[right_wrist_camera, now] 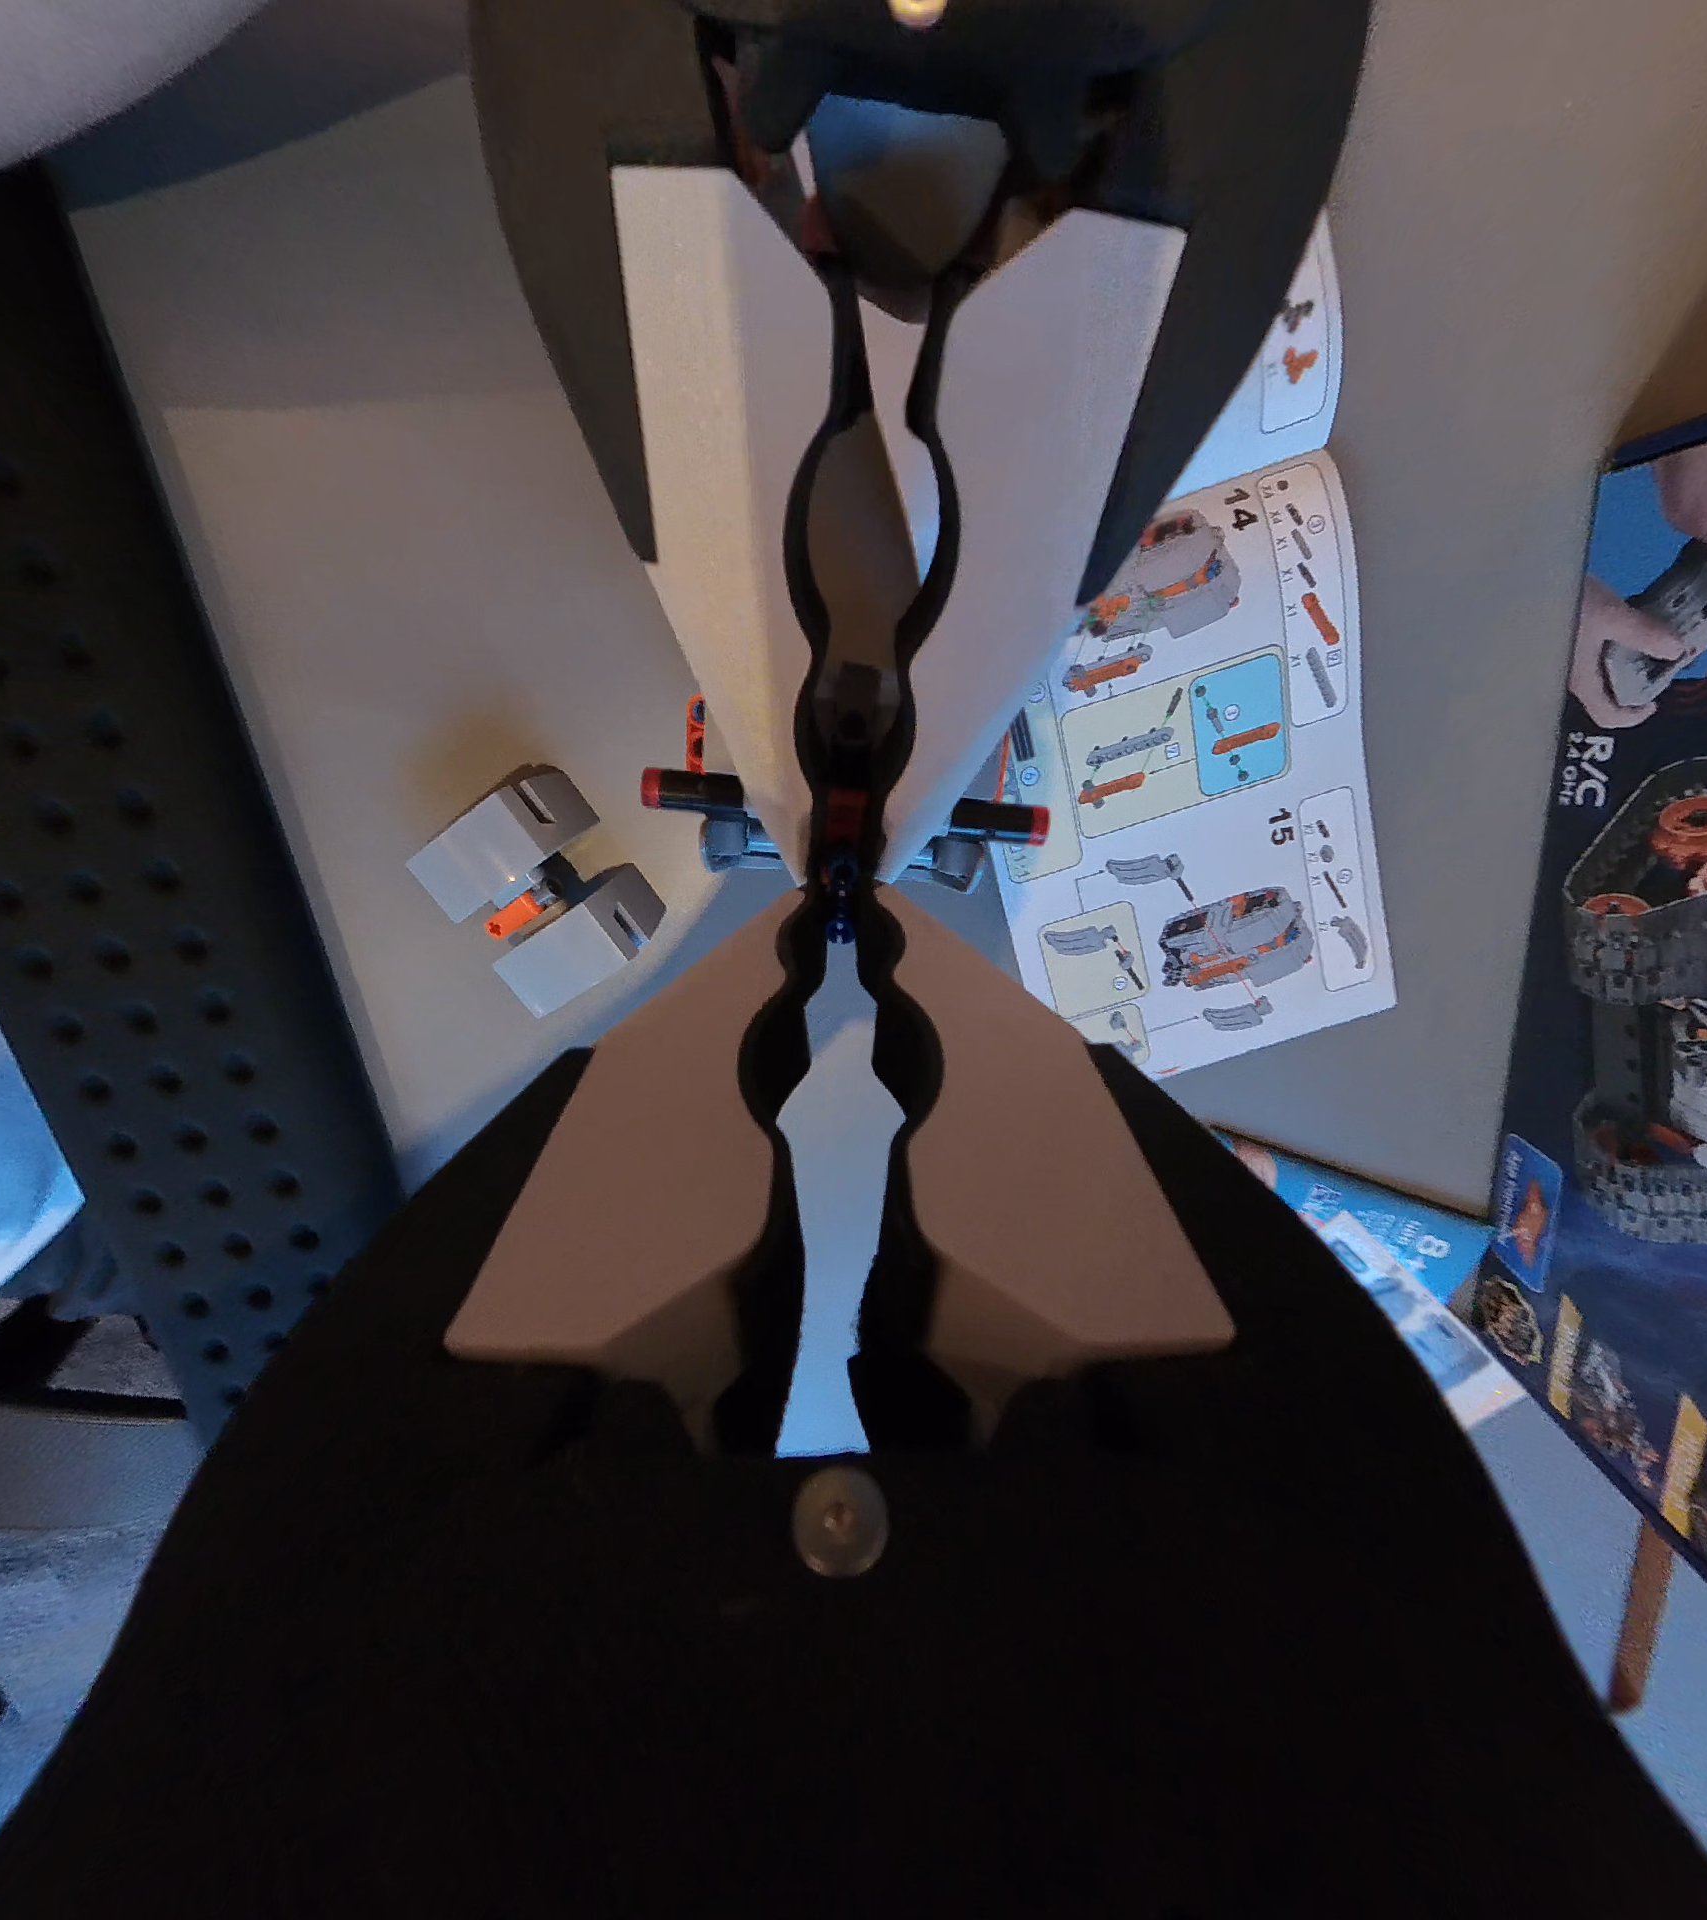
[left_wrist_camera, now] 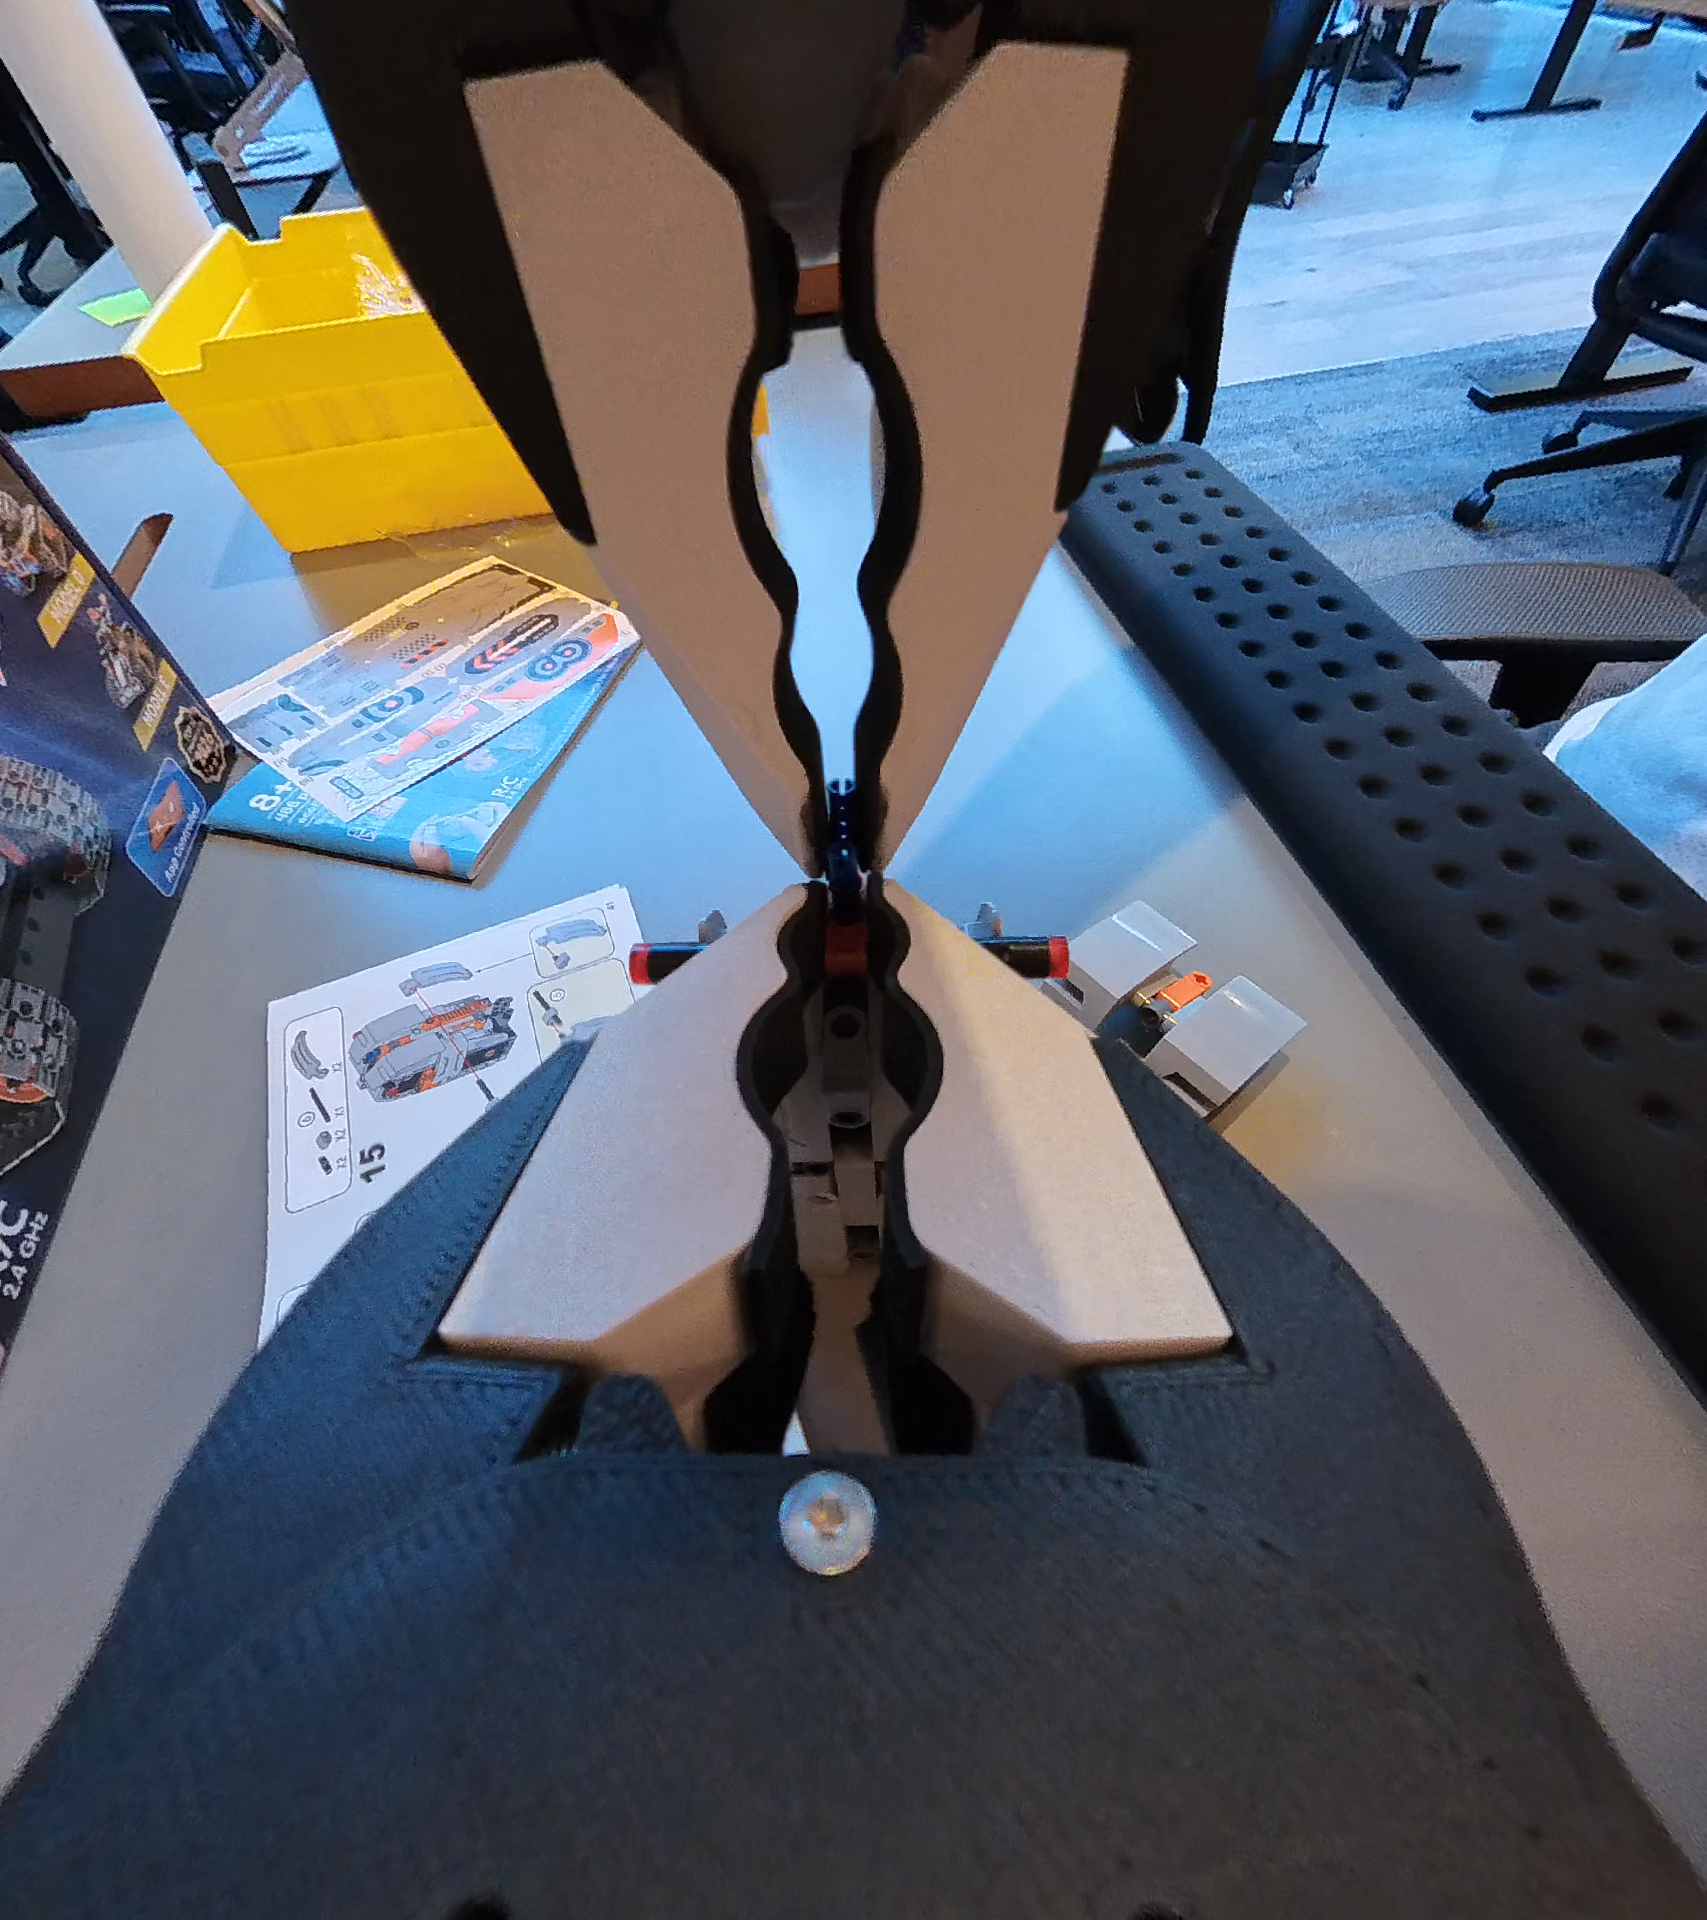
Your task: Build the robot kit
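In the left wrist view, your left gripper (left_wrist_camera: 844, 896) was clenched on a grey brick assembly (left_wrist_camera: 844, 1049), whose red-tipped black axles (left_wrist_camera: 1025, 954) stuck out to either side of the fingers. Your right gripper (left_wrist_camera: 844, 847) came in from above, tip to tip with the left, pinching a small dark blue pin (left_wrist_camera: 841, 831) that touched the assembly's red connector (left_wrist_camera: 841, 948). On the table (left_wrist_camera: 1088, 727) lay a loose grey block unit (left_wrist_camera: 1192, 1003) with an orange peg, an open instruction sheet (left_wrist_camera: 433, 1081), a booklet (left_wrist_camera: 433, 717), a yellow bin (left_wrist_camera: 309, 395) and a printed box (left_wrist_camera: 7, 831).

In the right wrist view, the right gripper (right_wrist_camera: 833, 899) gripped the blue pin (right_wrist_camera: 836, 920) at its very tips, meeting the left gripper (right_wrist_camera: 844, 857) and the assembly (right_wrist_camera: 854, 696) it held. The grey block unit (right_wrist_camera: 537, 894) lay apart, beside a black perforated panel (right_wrist_camera: 101, 727).
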{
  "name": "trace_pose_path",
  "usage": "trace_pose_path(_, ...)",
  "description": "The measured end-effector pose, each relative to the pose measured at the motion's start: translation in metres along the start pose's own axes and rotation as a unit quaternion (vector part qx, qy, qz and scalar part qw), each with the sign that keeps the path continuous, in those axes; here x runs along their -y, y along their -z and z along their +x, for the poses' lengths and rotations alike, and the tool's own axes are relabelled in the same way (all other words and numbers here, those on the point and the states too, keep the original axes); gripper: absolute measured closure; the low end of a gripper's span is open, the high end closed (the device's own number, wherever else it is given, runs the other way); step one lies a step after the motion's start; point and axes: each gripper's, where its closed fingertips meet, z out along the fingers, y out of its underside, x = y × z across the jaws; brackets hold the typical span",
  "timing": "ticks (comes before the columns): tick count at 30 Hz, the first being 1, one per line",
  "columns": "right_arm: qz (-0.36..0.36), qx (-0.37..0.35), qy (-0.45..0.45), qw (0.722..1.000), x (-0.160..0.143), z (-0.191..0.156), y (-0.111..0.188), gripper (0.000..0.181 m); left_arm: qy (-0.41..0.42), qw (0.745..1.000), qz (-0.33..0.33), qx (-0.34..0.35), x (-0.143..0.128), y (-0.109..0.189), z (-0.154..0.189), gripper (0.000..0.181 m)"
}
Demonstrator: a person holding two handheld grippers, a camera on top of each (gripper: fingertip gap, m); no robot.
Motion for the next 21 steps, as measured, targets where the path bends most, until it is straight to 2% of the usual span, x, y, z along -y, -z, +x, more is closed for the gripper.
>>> trace_pose_path(6, 0.036, 0.023, -0.021, 0.999, -0.0002, 0.0000, 0.0005, 0.178, 0.005, 1.000, 0.007, 0.003, 0.0009, -0.0006, -0.0017, 0.173)
trace_pose_path(11, 0.023, 0.019, -0.015, 0.999, -0.0007, -0.0002, 0.0003, 0.178, 0.009, 1.000, 0.004, 0.007, 0.0005, -0.0012, -0.0032, 0.170)
trace_pose_path(15, 0.010, 0.011, -0.010, 1.000, -0.0015, 0.0000, 0.0003, 0.178, 0.011, 1.000, 0.008, -0.003, 0.0006, -0.0026, -0.0010, 0.175)
trace_pose_path(21, 0.034, 0.019, -0.035, 0.999, 0.0001, 0.0018, 0.0000, 0.178, 0.006, 1.000, 0.024, -0.002, 0.0004, -0.0010, -0.0027, 0.176)
